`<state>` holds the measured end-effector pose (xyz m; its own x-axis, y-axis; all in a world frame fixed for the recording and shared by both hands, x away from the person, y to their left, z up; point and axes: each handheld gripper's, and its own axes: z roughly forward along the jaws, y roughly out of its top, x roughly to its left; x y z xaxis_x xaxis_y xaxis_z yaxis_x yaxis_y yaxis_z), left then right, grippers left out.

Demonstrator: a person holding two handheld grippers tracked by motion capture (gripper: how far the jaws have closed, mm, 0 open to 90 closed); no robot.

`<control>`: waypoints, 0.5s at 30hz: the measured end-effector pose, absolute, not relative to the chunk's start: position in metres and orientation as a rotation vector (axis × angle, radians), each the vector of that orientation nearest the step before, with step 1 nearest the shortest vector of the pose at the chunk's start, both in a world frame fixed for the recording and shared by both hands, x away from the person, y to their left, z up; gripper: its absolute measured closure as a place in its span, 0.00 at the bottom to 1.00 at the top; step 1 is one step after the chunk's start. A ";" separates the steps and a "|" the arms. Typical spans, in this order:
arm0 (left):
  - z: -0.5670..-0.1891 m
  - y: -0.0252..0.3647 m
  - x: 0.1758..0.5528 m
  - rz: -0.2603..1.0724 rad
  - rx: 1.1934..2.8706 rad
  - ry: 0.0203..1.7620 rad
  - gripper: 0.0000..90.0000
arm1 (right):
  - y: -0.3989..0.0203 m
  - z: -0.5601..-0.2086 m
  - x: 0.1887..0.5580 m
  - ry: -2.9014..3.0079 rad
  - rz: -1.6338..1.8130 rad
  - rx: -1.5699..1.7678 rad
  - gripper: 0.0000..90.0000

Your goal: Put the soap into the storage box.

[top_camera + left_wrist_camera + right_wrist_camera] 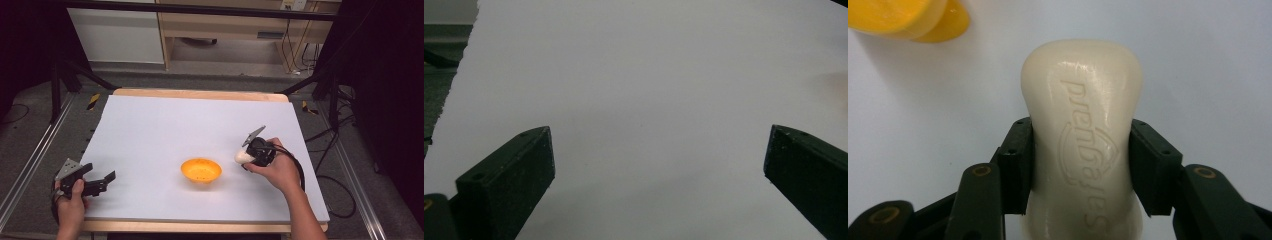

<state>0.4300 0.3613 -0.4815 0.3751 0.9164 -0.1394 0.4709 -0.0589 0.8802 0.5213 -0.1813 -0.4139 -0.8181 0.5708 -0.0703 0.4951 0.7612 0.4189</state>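
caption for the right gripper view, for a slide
Right gripper clamps a cream soap bar above the white table, orange bowl nearby.

Bowl on table sheet, near front centre. Soap bar just right of bowl, between jaws of right gripper. Left gripper far left, at sheet's front corner, well apart.
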 end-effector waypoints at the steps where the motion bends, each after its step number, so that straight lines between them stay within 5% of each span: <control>1: -0.482 0.361 0.430 0.589 1.687 1.241 0.00 | -0.180 -0.412 0.521 2.769 0.576 0.827 0.55; 15: -0.482 0.361 0.430 0.587 1.686 1.241 0.00 | -0.158 -0.391 0.517 2.777 0.609 0.710 0.55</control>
<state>0.4299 0.3615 -0.4815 0.3751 0.9160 -0.1422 0.4715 -0.0564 0.8801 0.5168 -0.1580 -0.3908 -0.8616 0.4978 -0.0989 0.4106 0.7983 0.4406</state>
